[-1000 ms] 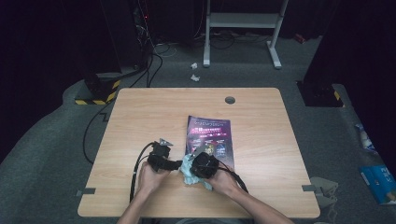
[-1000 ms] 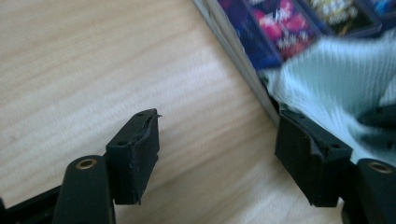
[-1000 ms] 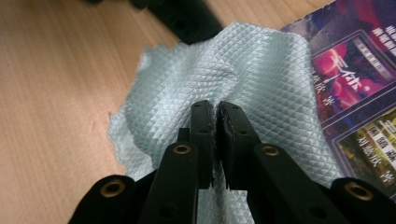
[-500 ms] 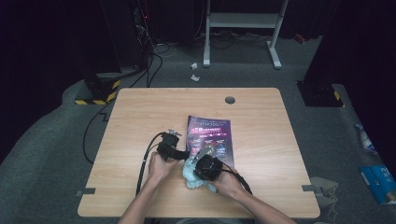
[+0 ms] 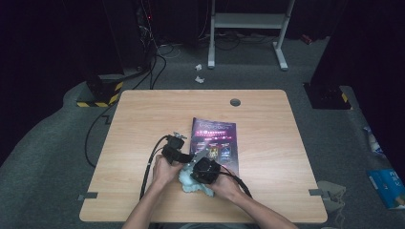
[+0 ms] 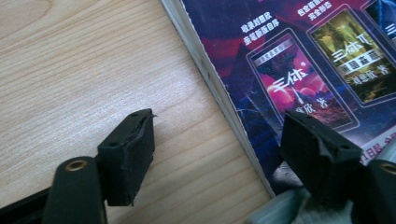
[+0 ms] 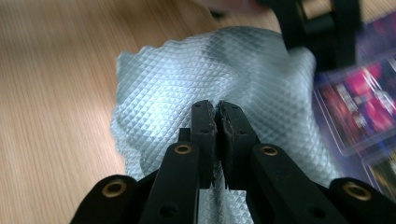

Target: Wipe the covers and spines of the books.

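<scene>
1. Right tool (image 7: 217, 109): jaws pressed together, pinching a fold of the pale waffle-textured cloth (image 7: 196, 70). Grip sits mid-cloth, not at an edge.
2. Left tool (image 6: 217, 140): jaws spread wide, nothing between them. One jaw hangs over bare bench (image 6: 70, 70), the other over the lower corner of the book (image 6: 299, 60), so they straddle its page edge.
3. High view: cloth (image 5: 190, 182) lies bunched on the bench (image 5: 143, 119) near the front edge, just beside the book's (image 5: 215, 136) near-left corner, between the two hands. Left tool (image 5: 174, 151) and right tool (image 5: 203, 167) are close together above it.
4. Judgement: work in hand looks like wiping the book cover, or lifting the book to wipe under it; cannot tell which.
5. Risks:
   - Left jaws closing at this angle could catch only the top pages, bending or tearing them rather than taking the whole book.
   - A mid-cloth pinch leaves loose corners trailing; they could snag under the book corner and drag the book across the bench.
   - Tools near each other: a sideways move of either could knock the other's jaws or cable.
   - The pinch holds a thin fold; a hard pull could slip the cloth free.
</scene>
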Demonstrator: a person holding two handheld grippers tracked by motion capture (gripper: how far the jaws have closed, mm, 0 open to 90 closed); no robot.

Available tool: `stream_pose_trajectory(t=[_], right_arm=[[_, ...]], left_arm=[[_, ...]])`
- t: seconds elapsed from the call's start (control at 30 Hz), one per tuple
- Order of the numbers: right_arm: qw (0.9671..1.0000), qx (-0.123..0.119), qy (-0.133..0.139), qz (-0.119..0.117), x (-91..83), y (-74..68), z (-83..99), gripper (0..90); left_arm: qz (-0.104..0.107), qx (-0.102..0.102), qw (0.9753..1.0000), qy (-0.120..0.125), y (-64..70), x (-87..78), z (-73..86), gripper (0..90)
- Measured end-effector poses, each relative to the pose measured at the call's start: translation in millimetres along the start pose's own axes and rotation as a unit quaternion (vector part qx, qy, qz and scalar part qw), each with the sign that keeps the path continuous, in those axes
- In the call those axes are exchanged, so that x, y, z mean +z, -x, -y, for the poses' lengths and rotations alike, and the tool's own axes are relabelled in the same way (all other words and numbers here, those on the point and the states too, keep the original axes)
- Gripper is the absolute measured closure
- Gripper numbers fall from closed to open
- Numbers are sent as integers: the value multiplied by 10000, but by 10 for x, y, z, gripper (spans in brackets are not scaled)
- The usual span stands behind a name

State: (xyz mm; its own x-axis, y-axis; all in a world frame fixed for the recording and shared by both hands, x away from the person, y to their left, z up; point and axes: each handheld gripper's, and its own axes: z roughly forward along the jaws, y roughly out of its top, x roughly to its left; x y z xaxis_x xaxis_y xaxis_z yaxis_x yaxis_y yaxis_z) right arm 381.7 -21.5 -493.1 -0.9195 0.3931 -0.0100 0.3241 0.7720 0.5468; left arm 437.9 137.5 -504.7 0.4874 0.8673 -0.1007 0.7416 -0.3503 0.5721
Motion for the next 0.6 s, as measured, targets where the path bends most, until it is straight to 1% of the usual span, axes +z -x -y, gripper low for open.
stream_pose_trajectory(t=[0.07,0.17,0.2,0.23,0.27,0.3,0.33,0.43,0.47,0.5,0.53,0.6], right_arm=[[10000,43,-31,34,-76,52,114,849],[9998,162,-52,110,-200,152,296,850],[9998,162,-52,110,-200,152,296,850],[9995,259,-81,186,-287,235,424,851],[9995,259,-81,186,-287,235,424,851],[9990,350,-105,269,-354,299,518,851],[9987,386,-111,300,-374,320,549,851],[9979,496,-140,398,-445,396,647,851],[9979,496,-140,398,-445,396,647,851],[9976,535,-146,421,-459,412,667,851],[9971,569,-152,483,-488,451,708,851],[9957,699,-160,579,-542,528,787,851]], left_arm=[[6,7,10000,0,16,-2,2,288],[75,57,10000,-31,65,3,-5,298],[75,57,10000,-31,65,3,-5,302],[135,152,9998,-58,120,15,-19,305],[135,152,9998,-58,120,15,-19,306],[190,165,9997,-64,183,33,-36,311],[213,230,9995,-77,205,40,-47,313],[258,304,9992,-75,280,67,-73,316],[258,304,9992,-75,280,67,-73,318],[273,345,9990,-72,313,80,-86,318],[298,336,9990,-67,338,89,-93,320],[323,400,9987,-74,382,107,-114,323]])
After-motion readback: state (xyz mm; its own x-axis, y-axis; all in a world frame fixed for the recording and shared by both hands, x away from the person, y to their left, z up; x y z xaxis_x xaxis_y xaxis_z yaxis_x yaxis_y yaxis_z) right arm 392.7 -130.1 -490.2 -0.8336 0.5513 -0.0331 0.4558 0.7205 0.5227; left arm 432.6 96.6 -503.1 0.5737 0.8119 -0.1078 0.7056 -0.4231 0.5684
